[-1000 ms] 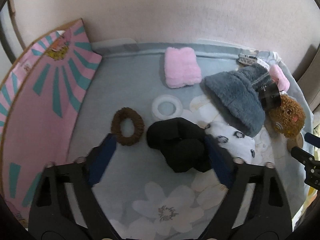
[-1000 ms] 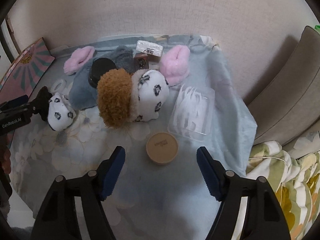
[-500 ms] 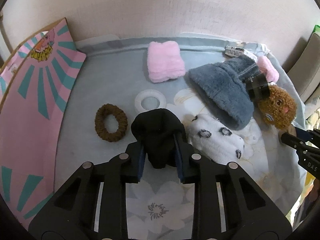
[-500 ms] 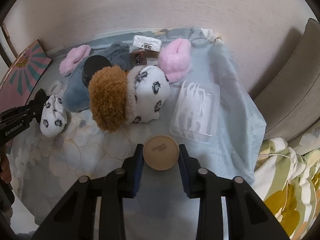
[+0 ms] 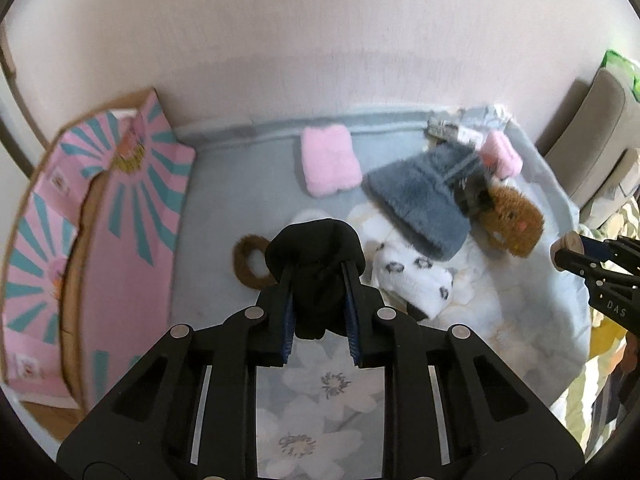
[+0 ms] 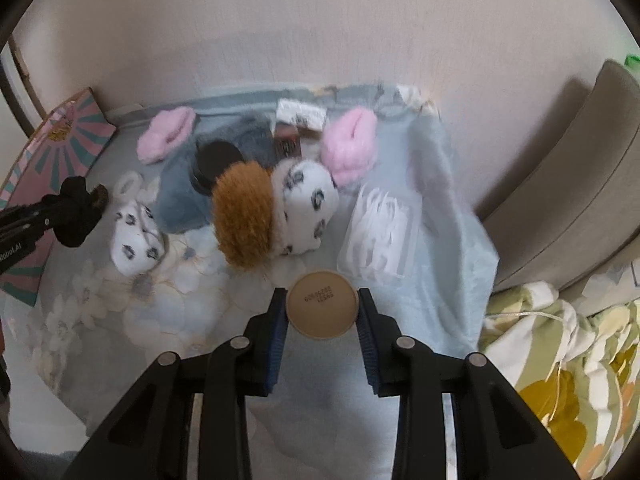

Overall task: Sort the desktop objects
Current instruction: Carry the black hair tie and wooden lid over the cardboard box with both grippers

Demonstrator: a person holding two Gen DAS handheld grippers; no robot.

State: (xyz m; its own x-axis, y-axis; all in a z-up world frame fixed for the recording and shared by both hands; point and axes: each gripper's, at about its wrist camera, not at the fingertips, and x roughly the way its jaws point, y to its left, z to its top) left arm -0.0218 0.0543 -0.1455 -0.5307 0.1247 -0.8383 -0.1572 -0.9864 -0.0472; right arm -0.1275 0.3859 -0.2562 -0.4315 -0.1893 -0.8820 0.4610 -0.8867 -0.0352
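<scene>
My left gripper point(image 5: 318, 270) is shut on a black scrunchie point(image 5: 316, 252) and holds it above the floral cloth point(image 5: 320, 392). It also shows at the left of the right wrist view point(image 6: 76, 210). My right gripper point(image 6: 322, 300) is shut on a round tan jar point(image 6: 321, 310), lifted off the cloth with its printed base facing the camera. The jar also shows at the right edge of the left wrist view point(image 5: 570, 245). A brown scrunchie point(image 5: 246, 268), a white ring point(image 5: 306, 216), a spotted white sock point(image 5: 412, 280) and a pink fluffy cloth point(image 5: 328, 164) lie on the cloth.
A pink and teal cardboard box point(image 5: 100, 240) stands at the left. A grey fluffy hat point(image 5: 420, 200), a brown plush point(image 6: 244, 220), a spotted plush point(image 6: 306, 204), a pink slipper point(image 6: 350, 148), a black jar point(image 6: 214, 160) and a clear plastic tray point(image 6: 380, 232) crowd the back and right.
Both grippers closed on their objects and lifted: the left raised the black scrunchie off the cloth, the right raised and tilted the tan jar.
</scene>
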